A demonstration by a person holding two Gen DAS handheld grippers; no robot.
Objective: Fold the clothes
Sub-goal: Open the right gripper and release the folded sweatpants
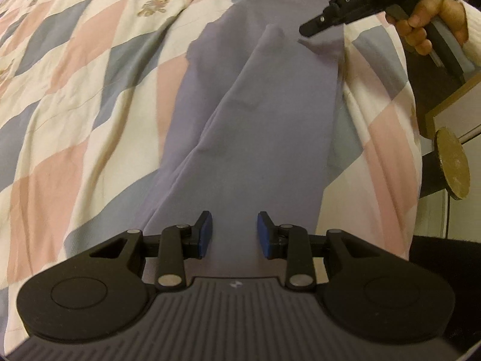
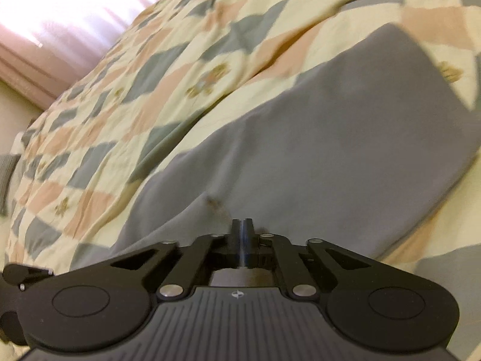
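A long lavender-grey garment (image 1: 258, 126) lies lengthwise on the bed, with one layer folded over along its length. My left gripper (image 1: 234, 231) hovers over its near end, open, blue pads wide apart and nothing between them. At the garment's far end my right gripper (image 1: 309, 28), held by a hand (image 1: 433, 21), is shut, its tip just above a slightly raised fabric edge. In the right wrist view the right gripper (image 2: 242, 225) has its fingers pressed together over the garment (image 2: 330, 150), next to a small pucker. I cannot tell whether any fabric is pinched.
A quilt (image 1: 84, 69) with pink, grey-blue and cream diamonds covers the bed. Wooden furniture and a round brass-coloured disc (image 1: 452, 164) stand by the bed's right edge. A bright curtain (image 2: 75, 9) hangs beyond the far side of the bed.
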